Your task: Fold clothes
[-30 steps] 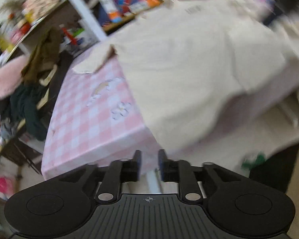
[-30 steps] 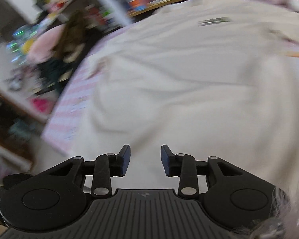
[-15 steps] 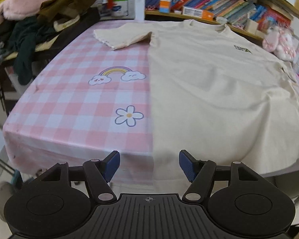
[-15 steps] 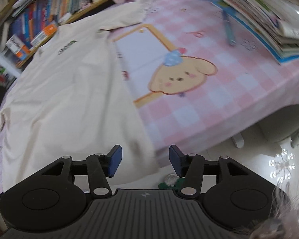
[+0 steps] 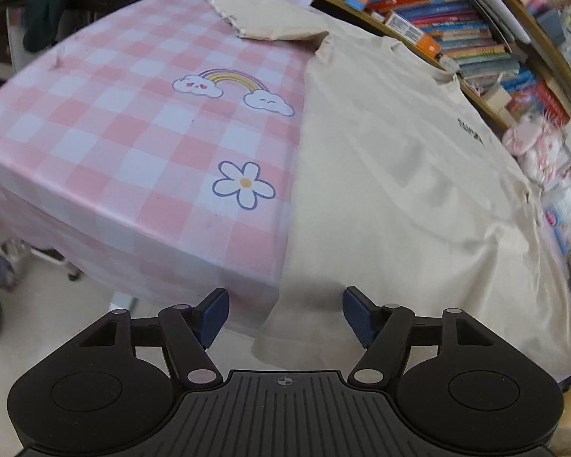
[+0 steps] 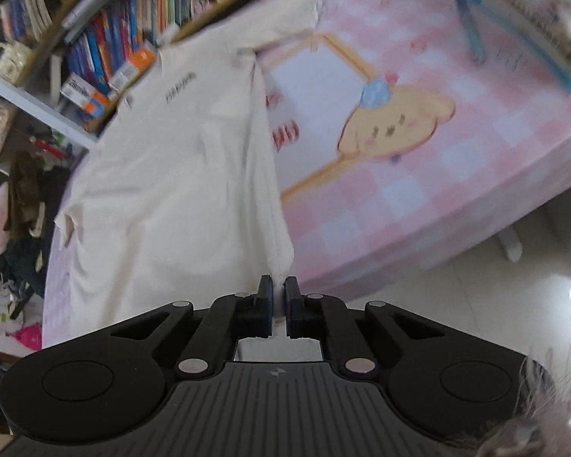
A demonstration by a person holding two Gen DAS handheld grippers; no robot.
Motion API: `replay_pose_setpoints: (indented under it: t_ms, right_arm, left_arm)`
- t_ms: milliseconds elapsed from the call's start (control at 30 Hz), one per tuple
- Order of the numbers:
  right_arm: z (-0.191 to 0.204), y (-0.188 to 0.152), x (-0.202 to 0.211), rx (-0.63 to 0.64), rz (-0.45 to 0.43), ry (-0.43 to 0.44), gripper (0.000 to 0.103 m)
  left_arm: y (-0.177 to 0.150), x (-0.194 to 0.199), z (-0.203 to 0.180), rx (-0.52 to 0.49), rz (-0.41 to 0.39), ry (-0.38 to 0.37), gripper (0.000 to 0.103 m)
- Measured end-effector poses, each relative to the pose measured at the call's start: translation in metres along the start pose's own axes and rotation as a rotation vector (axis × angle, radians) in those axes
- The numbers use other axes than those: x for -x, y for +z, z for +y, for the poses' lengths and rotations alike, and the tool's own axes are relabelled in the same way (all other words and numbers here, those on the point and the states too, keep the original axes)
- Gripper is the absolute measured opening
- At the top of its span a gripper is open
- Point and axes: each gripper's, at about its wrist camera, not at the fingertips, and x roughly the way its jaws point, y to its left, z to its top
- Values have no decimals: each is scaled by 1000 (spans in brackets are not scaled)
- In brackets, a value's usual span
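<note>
A cream T-shirt (image 5: 399, 175) lies spread face up on the pink checked tablecloth (image 5: 133, 133), its hem hanging over the near table edge. One short sleeve (image 5: 270, 19) lies flat at the far left. My left gripper (image 5: 285, 299) is open just above the hem's left corner, which hangs between the blue pads without touching them. In the right wrist view my right gripper (image 6: 279, 285) is shut on the bunched right corner of the T-shirt (image 6: 179, 160), and the cloth runs up from the jaws in a taut ridge.
Bookshelves (image 5: 456, 26) line the far side of the table. Dark clothes (image 5: 53, 0) pile up at the far left. A pink plush toy (image 5: 521, 141) sits past the shirt. A stack of books (image 6: 533, 19) rests on the tablecloth (image 6: 418, 198) at the right; pale floor (image 6: 514, 285) lies below.
My right gripper's jaws closed on the shirt's right hem corner. My left gripper spread wider, rolled, and came down closer to the left hem corner.
</note>
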Motion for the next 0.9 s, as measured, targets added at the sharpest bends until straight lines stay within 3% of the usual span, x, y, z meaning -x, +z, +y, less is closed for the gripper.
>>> replay_pose_setpoints:
  t_ms: [100,200,300,367,433,533,633,767,900]
  right_arm:
    - [-13,2,5,-19,-7,-112,5]
    - [-17,-2,2,-11,6,-177,5]
    - [-15,-7,-6,-12,12,-218,5]
    - [-13,-11,-11,-12,31,-225,5]
    - [-9,-13,-15,-5,51,-224,5]
    - [1,-17,-20,22,84,-194,5]
    - [10,-23,-24,58,108,-194,5]
    - [1,-24,-15,52,68,-297,5]
    - [1,-27,-14,66,89,-296,4]
  left_arm:
    - [2,-3,1,10,7,-23,68]
    - [3,-4,2,19,11,-55,56]
    - [2,2,9,64,6,-98,31]
    - [1,9,9,55,-13,-93,4]
    - [2,17,8,22,-44,-48,4]
    - [8,23,16,57,-80,-38,4]
    - [11,21,19,46,-58,-40,5]
    - [6,12,12,-8,-13,-39,5]
    - [4,6,13,-18,2,-37,5]
